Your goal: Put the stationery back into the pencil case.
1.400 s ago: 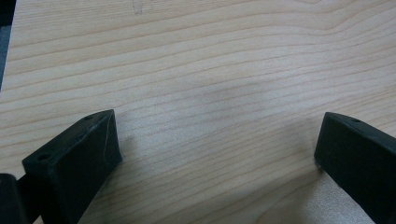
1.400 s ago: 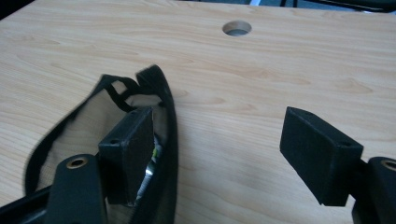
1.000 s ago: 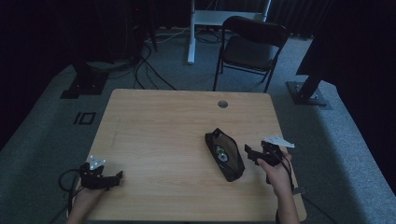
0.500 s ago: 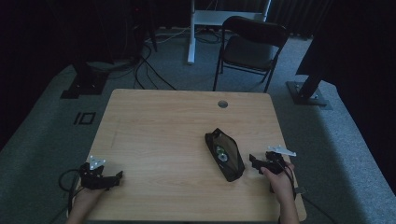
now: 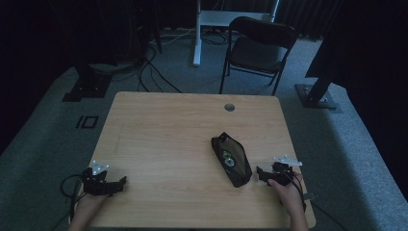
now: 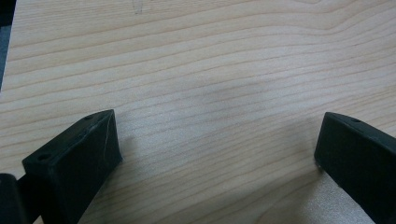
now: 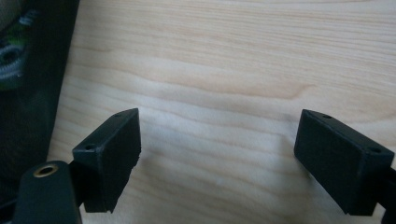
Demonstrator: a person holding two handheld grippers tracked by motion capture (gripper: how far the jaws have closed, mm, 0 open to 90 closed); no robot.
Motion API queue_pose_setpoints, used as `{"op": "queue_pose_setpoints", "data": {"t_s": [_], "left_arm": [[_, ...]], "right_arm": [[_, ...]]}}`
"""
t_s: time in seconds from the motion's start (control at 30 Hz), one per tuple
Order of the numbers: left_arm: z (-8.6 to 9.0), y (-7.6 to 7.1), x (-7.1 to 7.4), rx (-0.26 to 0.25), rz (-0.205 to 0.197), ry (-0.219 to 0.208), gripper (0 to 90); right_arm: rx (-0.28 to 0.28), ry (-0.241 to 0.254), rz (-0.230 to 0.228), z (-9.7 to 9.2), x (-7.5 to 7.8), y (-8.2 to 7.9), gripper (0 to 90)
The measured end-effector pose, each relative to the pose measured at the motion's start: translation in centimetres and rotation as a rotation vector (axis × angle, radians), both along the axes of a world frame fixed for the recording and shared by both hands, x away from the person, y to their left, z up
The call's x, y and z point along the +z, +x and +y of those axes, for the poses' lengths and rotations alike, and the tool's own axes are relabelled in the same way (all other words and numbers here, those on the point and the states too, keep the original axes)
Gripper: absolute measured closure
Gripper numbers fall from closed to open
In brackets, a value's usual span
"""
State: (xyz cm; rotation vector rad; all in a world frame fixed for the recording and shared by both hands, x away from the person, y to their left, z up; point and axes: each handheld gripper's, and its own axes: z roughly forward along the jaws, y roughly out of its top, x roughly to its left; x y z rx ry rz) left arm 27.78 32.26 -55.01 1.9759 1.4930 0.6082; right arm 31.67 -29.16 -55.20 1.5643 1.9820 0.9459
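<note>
A black zip pouch (image 5: 231, 159) lies open on the wooden table (image 5: 183, 125), right of centre, with green and white items inside. My right gripper (image 5: 260, 174) rests low at the pouch's near right end, pointing at it. Its jaws have just been opening and stand wide over bare wood in the right gripper view (image 7: 217, 154); the pouch (image 7: 28, 70) fills that view's left edge. My left gripper (image 5: 121, 182) sits at the front left corner, open, with only tabletop between its jaws (image 6: 217, 154).
A round cable hole (image 5: 229, 107) sits near the table's far edge. Beyond the table stand a black folding chair (image 5: 262, 45) and a white desk leg (image 5: 196, 33). Cables and dark stand bases (image 5: 84, 89) lie on the grey floor.
My right gripper has sunk toward the table and drawn nearer the front edge, beside the pouch's end. The left gripper and the pouch have stayed put.
</note>
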Motion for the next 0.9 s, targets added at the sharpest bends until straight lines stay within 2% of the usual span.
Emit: {"op": "queue_pose_setpoints", "data": {"t_s": [0.17, 0.27, 0.9], "left_arm": [[0.0, 0.0, 0.0, 0.0, 0.0, 0.0, 0.2], [0.0, 0.0, 0.0, 0.0, 0.0, 0.0, 0.2], [0.01, 0.0, 0.0, 0.0, 0.0, 0.001, 0.2]], "right_arm": [[0.025, -0.044, 0.001, 0.12, -0.05, -0.48, 13.7], [0.015, -0.064, 0.003, 0.23, -0.08, -0.57, 12.9], [0.017, -0.064, 0.005, 0.28, -0.09, -0.41, 12.3]]}}
